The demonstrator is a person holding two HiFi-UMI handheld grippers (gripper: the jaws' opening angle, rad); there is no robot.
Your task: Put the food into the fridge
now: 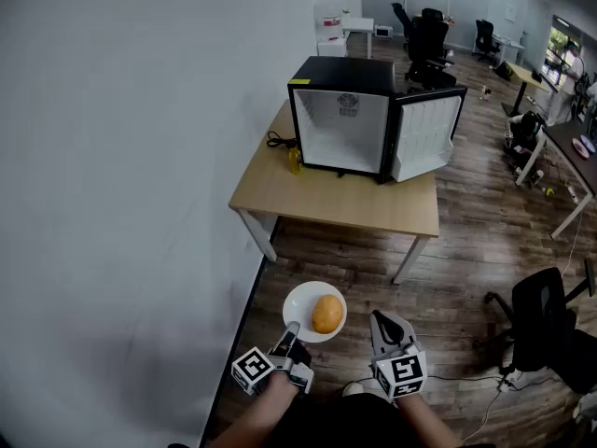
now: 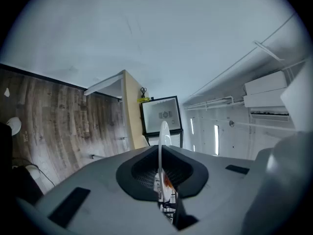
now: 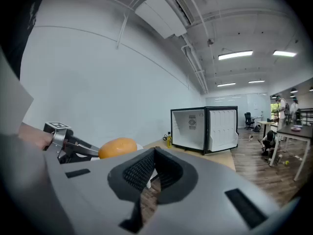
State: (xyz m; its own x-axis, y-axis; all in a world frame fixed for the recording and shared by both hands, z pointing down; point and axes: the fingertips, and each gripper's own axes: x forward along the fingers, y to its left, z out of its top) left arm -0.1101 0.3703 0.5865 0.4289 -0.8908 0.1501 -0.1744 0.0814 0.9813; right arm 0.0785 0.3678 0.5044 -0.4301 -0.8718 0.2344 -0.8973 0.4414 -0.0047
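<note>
Left gripper (image 1: 292, 332): at the bottom of the head view, nearest to the person. Its jaws are squeezed nearly all the way together on the near rim of a thin white plate (image 1: 300, 298). The left gripper view shows the plate edge-on, pinched between them.

Right gripper (image 1: 381, 321): bottom middle of the head view, just right of the plate. Its jaws are closed together and hold nothing. It does not touch the plate.

Food (image 1: 326, 314): one round orange lump. It sits loose on the plate, a bit right of the middle. Nothing holds it down.

Floor (image 1: 466, 250): dark wood, right under the plate. A black chair (image 1: 550, 329) stands at the lower right.

Desk (image 1: 317, 203): in the middle of the head view, well apart from the plate. A small yellow bottle (image 1: 294, 161) stands on it by the wall.

Fridge (image 1: 340, 119): small and black, on the far part of the desk. Its door (image 1: 427, 138) hangs open to the right. The inside looks white and empty.

What is left: the food is not in the fridge yet, and it has a long way to go.

Could go wrong: the plate is held by one edge only, so it may tip and the food may roll off onto the floor.

Could also go wrong: the plate may bump the open door or the fridge edge on the way in, and that could knock the food off.
</note>
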